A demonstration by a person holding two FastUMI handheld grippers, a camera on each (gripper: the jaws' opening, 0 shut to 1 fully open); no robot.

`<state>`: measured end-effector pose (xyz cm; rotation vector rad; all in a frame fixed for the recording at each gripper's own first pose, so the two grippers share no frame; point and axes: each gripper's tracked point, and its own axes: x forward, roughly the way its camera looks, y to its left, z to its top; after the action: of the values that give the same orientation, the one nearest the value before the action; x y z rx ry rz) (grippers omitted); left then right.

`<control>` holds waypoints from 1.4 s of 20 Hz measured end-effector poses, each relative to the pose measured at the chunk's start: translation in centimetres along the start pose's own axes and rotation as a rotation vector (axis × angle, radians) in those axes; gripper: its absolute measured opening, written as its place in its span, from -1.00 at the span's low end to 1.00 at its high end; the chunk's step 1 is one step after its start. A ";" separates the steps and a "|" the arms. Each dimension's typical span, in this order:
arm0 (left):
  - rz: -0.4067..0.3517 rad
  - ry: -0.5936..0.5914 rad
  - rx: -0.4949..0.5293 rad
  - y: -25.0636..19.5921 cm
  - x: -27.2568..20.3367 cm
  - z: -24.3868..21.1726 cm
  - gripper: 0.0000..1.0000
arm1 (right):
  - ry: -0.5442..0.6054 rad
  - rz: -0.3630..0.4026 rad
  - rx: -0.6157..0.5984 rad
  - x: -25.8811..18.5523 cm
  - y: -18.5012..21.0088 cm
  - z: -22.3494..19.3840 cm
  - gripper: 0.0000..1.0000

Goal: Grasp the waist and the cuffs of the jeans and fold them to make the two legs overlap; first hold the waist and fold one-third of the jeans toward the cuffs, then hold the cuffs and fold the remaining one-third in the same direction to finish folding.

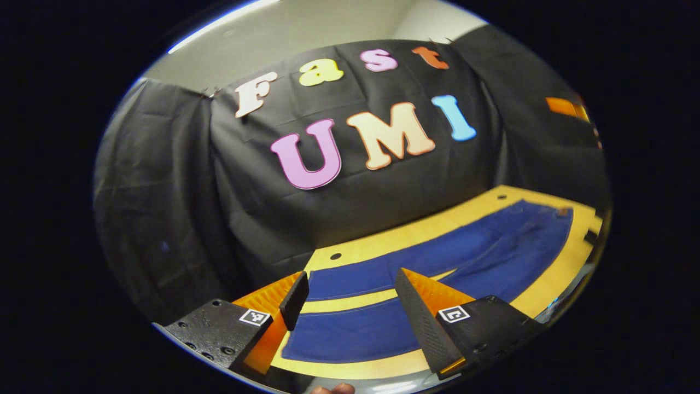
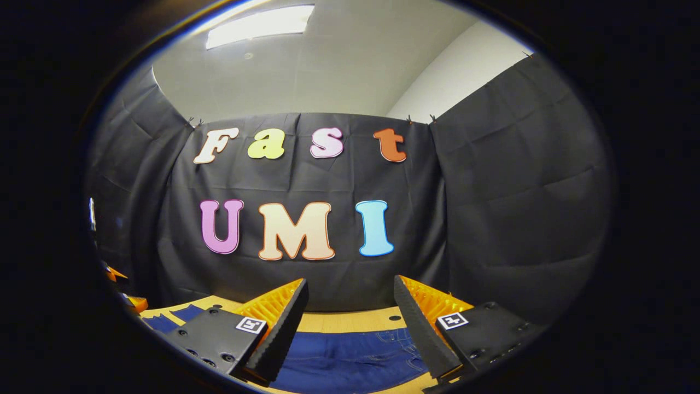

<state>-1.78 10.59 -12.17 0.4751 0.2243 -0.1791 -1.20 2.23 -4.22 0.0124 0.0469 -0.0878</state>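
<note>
Dark blue denim jeans [image 1: 437,262] are lying flat on a smooth pale wooden worktop [image 1: 552,279], legs spread in a narrow V, cuffs nearest the left gripper [image 1: 350,293]. Its ridged, wedge-shaped fingers are standing apart above the cuffs, holding nothing. The right gripper [image 2: 350,317] is hovering over the stitched waist, fingers likewise apart and empty.

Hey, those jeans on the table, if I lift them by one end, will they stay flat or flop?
Likely flop: the jeans lie flat and limp on the table, legs apart, so a lifted end would probably drape. Denim looks thick, so probably fairly heavy. The matte cloth should not slip much in a pinch.
</note>
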 end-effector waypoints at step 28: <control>-0.401 0.505 0.903 -2.4 1.3 -23.0 0.90 | 0.136 -0.093 -0.066 1.6 -5.2 -6.9 0.90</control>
<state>-5.02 19.15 -33.47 1.3767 0.7460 -0.5615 -0.39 -3.03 -11.29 -0.0500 0.1866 -0.1784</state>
